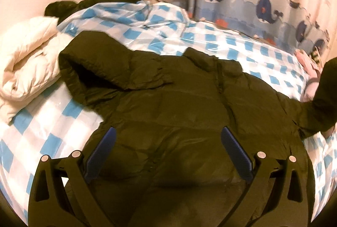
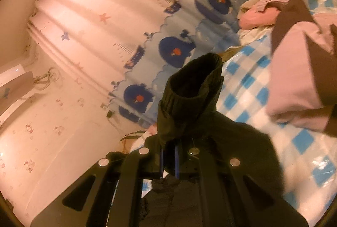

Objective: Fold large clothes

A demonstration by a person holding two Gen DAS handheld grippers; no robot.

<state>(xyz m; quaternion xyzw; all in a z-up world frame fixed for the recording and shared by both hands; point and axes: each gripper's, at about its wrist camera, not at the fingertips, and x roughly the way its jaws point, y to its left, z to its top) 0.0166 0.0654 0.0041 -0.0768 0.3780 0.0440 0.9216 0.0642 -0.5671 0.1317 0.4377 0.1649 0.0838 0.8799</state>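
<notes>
Jacket [image 1: 168, 96] lies spread across the checked bedspread [image 1: 221, 41], hood far left, ready for folding. Left gripper [image 1: 168, 155] hovers wide open and empty above its near hem. Right gripper [image 2: 168, 161] is pinched tight on the sleeve [image 2: 189, 90], cuff lifted, probably to fold inward.

The puffer jacket [image 1: 168, 104] is dark olive-black, lying on a blue-and-white checked bed cover [image 1: 242, 46]. A cream quilt [image 1: 27, 62] sits far left. The curtain [image 2: 118, 16] is pink with stars above a blue whale band, and the right-hand garment [image 2: 294, 71] is pink and brown.
</notes>
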